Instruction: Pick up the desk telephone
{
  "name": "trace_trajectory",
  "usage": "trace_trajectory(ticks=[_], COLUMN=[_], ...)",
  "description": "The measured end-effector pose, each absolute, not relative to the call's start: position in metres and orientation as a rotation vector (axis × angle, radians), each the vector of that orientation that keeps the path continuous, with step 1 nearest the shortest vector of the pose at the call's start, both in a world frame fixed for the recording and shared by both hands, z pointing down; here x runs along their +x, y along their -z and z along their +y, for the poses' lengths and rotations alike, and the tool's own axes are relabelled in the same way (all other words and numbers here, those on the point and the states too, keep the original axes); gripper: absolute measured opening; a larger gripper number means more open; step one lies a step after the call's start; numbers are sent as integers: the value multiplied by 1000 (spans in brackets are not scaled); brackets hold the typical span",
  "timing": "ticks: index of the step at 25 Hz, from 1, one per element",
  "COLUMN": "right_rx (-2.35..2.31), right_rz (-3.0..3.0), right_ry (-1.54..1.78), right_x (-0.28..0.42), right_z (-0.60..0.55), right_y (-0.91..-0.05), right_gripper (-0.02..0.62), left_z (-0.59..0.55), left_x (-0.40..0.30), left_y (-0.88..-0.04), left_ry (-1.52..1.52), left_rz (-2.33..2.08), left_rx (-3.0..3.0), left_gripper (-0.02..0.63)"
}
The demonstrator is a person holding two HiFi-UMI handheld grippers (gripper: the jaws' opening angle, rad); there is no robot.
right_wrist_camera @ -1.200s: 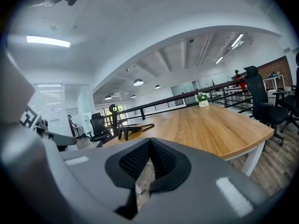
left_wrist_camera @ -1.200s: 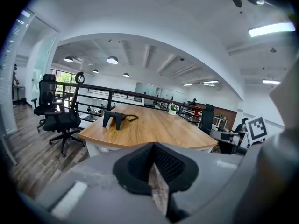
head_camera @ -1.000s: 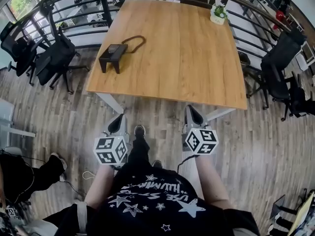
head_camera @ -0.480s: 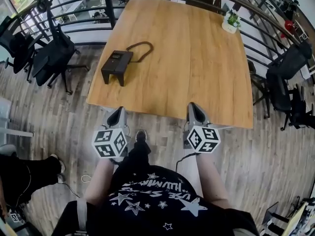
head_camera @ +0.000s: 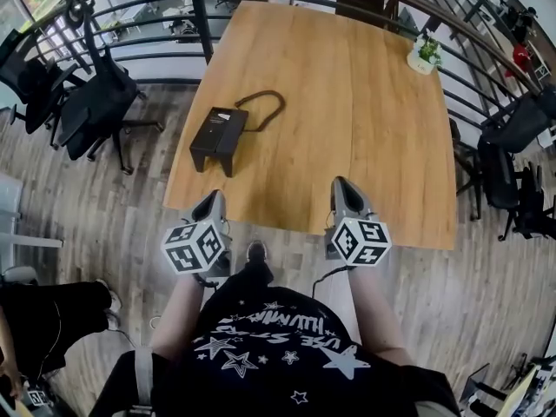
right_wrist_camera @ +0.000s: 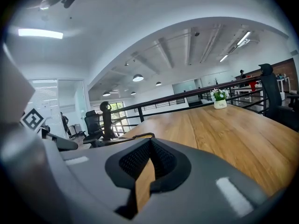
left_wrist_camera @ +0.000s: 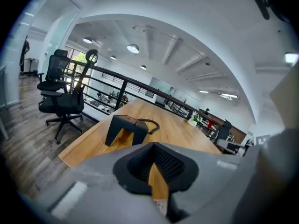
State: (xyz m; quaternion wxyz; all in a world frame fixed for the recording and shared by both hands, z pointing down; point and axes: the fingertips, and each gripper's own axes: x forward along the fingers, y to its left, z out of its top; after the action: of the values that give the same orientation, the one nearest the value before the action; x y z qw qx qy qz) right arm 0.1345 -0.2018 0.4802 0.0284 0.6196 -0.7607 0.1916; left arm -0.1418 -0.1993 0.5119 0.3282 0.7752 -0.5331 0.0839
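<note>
**Desk telephone on wooden table; both grippers closed and empty**

Head view. The desk telephone [head_camera: 219,137], black, stands near the left edge of the wooden table [head_camera: 365,120]. Its cord [head_camera: 268,104] loops toward the table's middle. The left gripper [head_camera: 211,203] and the right gripper [head_camera: 342,189] are held side by side at the table's near edge. Both are well apart from the telephone, the left one nearer to it. A potted plant [head_camera: 426,55] stands at the far right corner. Black office chairs [head_camera: 95,102] stand on the floor to the left.

Left gripper view. The jaws are together with nothing between them. The telephone sits ahead and slightly left on the tabletop, untouched.

Right gripper view. The jaws are together and hold nothing. Bare tabletop lies ahead, with the plant at its far end.
</note>
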Motion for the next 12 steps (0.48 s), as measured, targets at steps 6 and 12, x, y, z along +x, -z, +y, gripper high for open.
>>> trace_trajectory(ticks=[6,12], right_rx=[1910,1907], right_rz=[-2337,-2329], right_ry=[-584,-586], right_x=[125,123], right_z=[-238,-269], right_y=[-480,-476], right_gripper=[0,0], left_z=[-231,-263], left_x=[-156,-153], left_y=[-531,-533], left_ry=[-153,30], left_rz=[-1332,-1214], left_rx=[1886,1770], left_gripper=[2,153])
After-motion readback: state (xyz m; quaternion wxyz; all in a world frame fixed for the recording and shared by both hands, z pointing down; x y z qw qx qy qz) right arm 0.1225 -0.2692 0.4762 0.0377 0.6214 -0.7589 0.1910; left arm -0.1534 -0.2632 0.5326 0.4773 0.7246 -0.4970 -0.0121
